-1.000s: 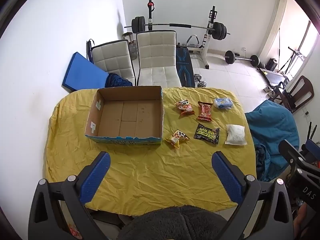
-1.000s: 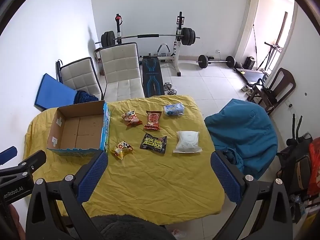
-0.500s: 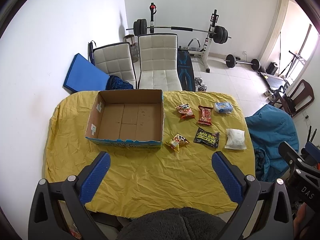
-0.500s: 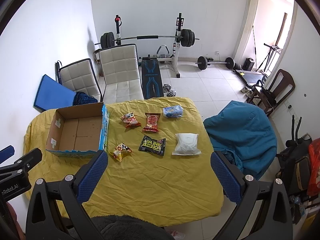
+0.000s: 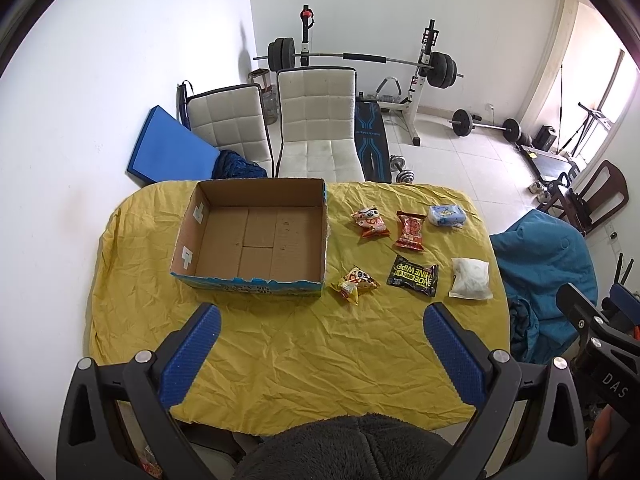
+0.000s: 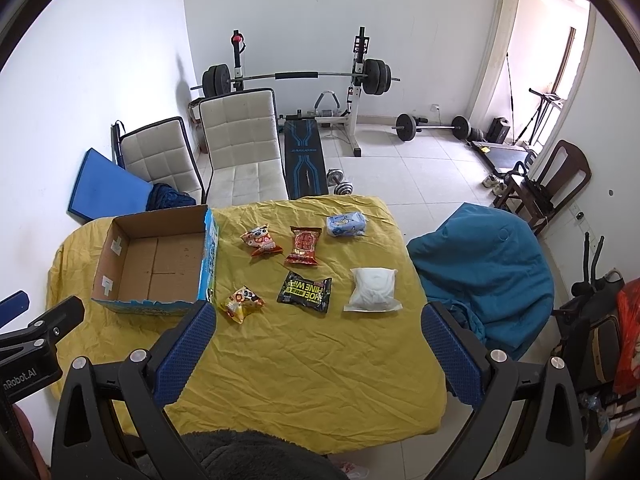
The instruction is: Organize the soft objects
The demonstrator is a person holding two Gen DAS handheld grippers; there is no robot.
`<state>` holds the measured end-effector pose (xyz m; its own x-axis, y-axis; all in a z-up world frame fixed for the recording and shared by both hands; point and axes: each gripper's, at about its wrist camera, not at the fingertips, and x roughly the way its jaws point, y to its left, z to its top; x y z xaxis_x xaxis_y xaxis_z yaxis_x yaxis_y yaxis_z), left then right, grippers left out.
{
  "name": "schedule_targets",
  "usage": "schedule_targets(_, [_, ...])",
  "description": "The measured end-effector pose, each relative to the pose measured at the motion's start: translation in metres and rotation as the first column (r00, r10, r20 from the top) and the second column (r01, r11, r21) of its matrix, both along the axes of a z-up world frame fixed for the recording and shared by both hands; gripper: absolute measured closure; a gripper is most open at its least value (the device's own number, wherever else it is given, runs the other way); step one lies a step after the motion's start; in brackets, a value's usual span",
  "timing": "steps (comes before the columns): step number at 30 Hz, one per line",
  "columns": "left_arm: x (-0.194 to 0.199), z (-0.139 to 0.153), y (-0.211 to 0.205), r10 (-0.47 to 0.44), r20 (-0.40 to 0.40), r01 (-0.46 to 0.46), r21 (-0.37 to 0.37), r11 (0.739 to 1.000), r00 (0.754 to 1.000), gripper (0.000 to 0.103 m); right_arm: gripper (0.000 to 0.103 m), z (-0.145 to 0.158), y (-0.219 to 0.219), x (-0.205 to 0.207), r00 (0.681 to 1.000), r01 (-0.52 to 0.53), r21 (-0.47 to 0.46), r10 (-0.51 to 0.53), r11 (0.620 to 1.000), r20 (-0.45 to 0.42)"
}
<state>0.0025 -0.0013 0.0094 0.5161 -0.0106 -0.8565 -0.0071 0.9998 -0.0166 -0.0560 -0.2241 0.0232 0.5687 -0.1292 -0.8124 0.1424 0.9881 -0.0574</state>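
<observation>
Left gripper (image 5: 320, 354) is spread wide with nothing in it, hanging over the near edge of the yellow tablecloth (image 5: 304, 344). At about 11 o'clock sits the cardboard box (image 5: 250, 236), nothing inside. Right of it: yellow snack bag (image 5: 354, 283) touching the box corner, panda snack bag (image 5: 370, 222), red snack pack (image 5: 410, 231), black wipes pack (image 5: 412, 275), blue tissue pack (image 5: 447, 215), white pouch (image 5: 471, 279). Right gripper (image 6: 318, 354) is spread wide too, holding nothing.
</observation>
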Motion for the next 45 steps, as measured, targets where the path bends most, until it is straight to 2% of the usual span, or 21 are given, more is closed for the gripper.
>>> schedule_targets(13, [0.000, 0.001, -0.001, 0.004, 0.003, -0.004, 0.003, 1.000, 1.000, 0.000, 0.000, -0.002, -0.002, -0.001, 1.000, 0.002, -0.002, -0.002, 1.000, 0.005])
schedule_targets(29, [-0.005, 0.009, 0.010, 0.033, 0.045, -0.033, -0.005, 0.999, 0.998, 0.000, 0.000, 0.010, 0.004, -0.002, 0.999, -0.007, -0.009, 0.007, 1.000, 0.031])
schedule_targets(45, [-0.004, 0.011, 0.012, 0.034, 0.043, -0.033, -0.007, 0.999, 0.999, 0.000, 0.000, 0.012, 0.007, 0.001, 0.999, -0.018, -0.007, 0.018, 1.000, 0.032])
